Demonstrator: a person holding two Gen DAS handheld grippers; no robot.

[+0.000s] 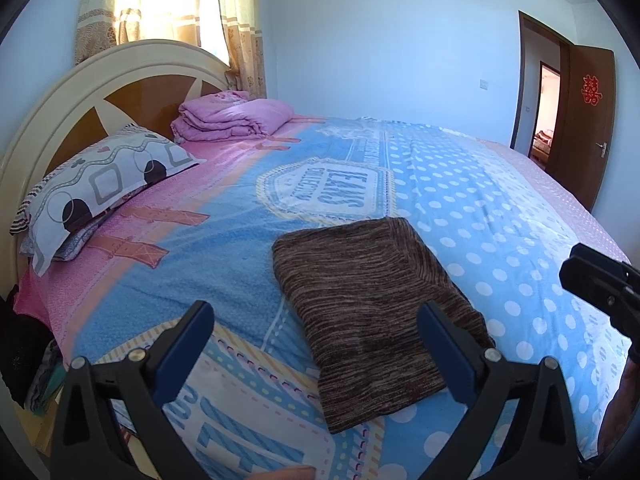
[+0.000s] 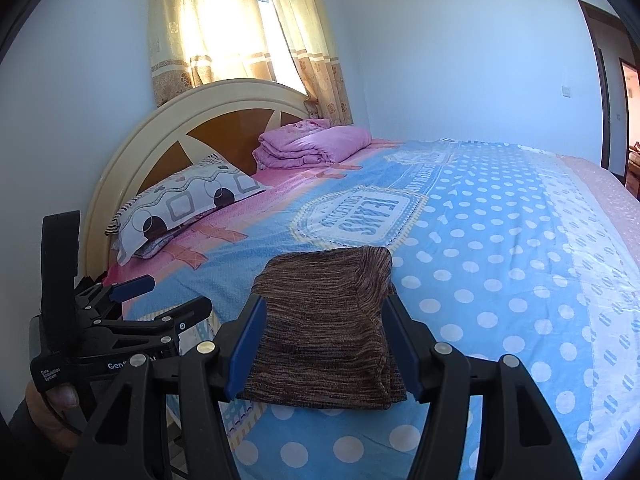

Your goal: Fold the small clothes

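Brown marled knit fills the gap ahead of my right gripper (image 2: 324, 344): the folded garment (image 2: 324, 320) lies flat on the bedspread (image 2: 500, 248), and in the right wrist view its near end sits between the two blue pads. The pads stand partly apart on either side of the cloth; I cannot see them pressing it, so I read that gripper as open around it, not clamped. In the left wrist view my left gripper (image 1: 316, 344) has its jaws spread wide with nothing between them but bedding and the garment's left edge; the cloth lies ahead and to its right. The garment's long axis runs away from me toward the middle of the bed, so the right hand is the nearer and better lined up for any next fold or lift, I judge. The left gripper's body carries small white lettering, "Data Acquisition System", and a partly hidden word beginning "Gen". Farther on, the bedspread's badge reads "JEANS" upside down, with a smaller line beneath it that I cannot make out. Beyond lie a patterned pillow (image 2: 188, 208) and a folded pink quilt (image 2: 312, 144).
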